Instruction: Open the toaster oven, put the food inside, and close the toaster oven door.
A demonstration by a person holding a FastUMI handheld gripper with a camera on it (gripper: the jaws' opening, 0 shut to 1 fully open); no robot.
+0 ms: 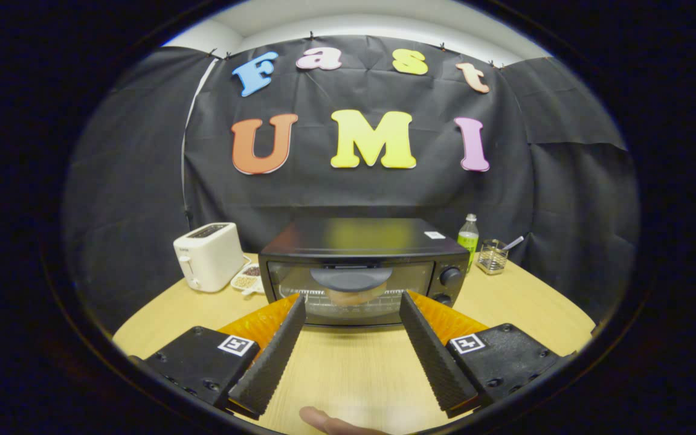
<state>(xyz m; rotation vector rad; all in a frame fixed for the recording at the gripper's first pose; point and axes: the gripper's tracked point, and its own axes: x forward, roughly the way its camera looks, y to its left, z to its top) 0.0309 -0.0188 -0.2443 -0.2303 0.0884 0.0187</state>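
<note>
A round wooden table (pixel 348 362) stands in a booth hung with black cloth. On it sits the oven (pixel 363 272), its door (pixel 348 290) shut and upright, the handle (pixel 351 278) across the upper part of the glass. Behind the glass, under the handle, something pale and rounded (pixel 348 297) seems to rest on the rack; it may be the food, though glare and the handle hide too much to be sure. No food lies loose on the bare table before the oven.

The gripper (pixel 353 305) hovers over the table just short of the oven, its fingers spread wide with nothing between them, the tips in line with the lower half of the door. A fingertip (pixel 330 420) of the person pokes in below the fingers.

To the left of the oven stand a white toaster (pixel 209 257) and a small dish (pixel 250 278); to the right, a green bottle (pixel 468 238) and a clear cup (pixel 493 257) with a spoon in it.

As things lie, the door is closed and the pale thing is likely inside. That fits a job already finished, with food in and door shut again; it fits equally a shut oven with the door yet to be pulled down, if that pale shape is only a reflection or part of the oven.
</note>
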